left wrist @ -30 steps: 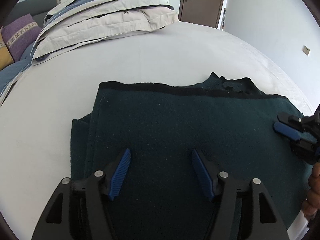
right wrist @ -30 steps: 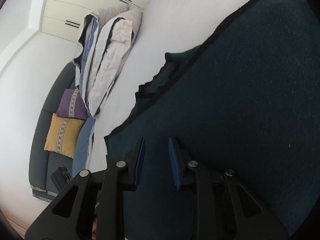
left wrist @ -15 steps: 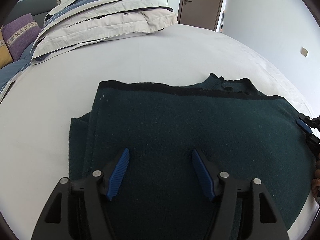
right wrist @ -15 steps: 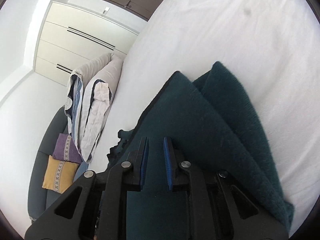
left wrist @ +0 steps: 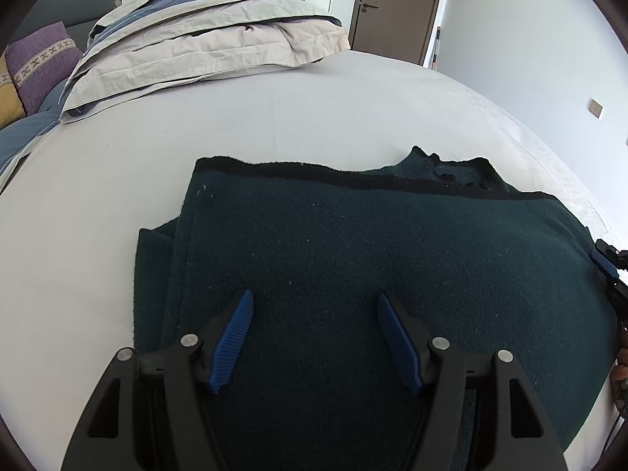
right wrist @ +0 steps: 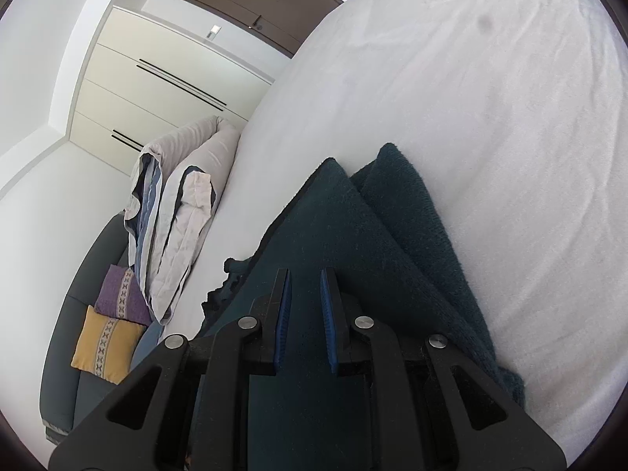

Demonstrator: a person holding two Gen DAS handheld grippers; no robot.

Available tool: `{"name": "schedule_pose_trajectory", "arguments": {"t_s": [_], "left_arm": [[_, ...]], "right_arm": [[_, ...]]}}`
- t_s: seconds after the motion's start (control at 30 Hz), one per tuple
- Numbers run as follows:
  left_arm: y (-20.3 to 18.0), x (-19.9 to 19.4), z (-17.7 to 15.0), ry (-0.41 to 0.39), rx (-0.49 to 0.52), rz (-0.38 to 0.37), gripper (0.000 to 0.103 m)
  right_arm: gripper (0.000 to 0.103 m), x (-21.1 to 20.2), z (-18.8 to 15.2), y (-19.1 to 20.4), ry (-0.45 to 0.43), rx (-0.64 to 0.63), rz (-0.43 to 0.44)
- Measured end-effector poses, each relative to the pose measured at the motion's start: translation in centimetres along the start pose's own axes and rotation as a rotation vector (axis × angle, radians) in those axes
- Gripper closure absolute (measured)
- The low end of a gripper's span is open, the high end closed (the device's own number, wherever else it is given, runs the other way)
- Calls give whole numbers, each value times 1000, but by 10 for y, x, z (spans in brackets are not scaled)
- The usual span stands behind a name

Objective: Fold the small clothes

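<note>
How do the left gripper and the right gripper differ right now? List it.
1. Opening: the left gripper has its blue pads spread wide; the right gripper has its pads drawn close, a narrow gap between them.
2. Place: the left gripper hovers over the middle of the dark green garment; the right gripper sits at the garment's right edge.
Shared: both have black frames and ribbed blue pads, over the white bed.

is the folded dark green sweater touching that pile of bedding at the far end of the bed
Apart. The left wrist view shows a band of bare white sheet between the sweater and the pile of bedding.
</note>
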State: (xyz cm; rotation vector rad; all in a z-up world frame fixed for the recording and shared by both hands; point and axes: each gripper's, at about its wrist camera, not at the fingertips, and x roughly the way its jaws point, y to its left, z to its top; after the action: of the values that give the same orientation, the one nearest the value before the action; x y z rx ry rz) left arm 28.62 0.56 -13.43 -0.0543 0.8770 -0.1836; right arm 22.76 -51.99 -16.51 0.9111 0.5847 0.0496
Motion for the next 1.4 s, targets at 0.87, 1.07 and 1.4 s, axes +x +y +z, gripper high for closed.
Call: {"name": "schedule_pose_trajectory", "arguments": {"t_s": [0.87, 1.07, 1.4], "left_arm": [[48, -149, -69, -101, -29, 235, 10], [50, -154, -67, -102, -49, 227, 10], [61, -135, -64, -64, -66, 232, 10]], "right_arm": [[18, -202, -176, 120, -204, -696, -317], [12, -211, -193, 159, -184, -779, -283], [12, -160, -191, 201, -42, -791, -197]]}}
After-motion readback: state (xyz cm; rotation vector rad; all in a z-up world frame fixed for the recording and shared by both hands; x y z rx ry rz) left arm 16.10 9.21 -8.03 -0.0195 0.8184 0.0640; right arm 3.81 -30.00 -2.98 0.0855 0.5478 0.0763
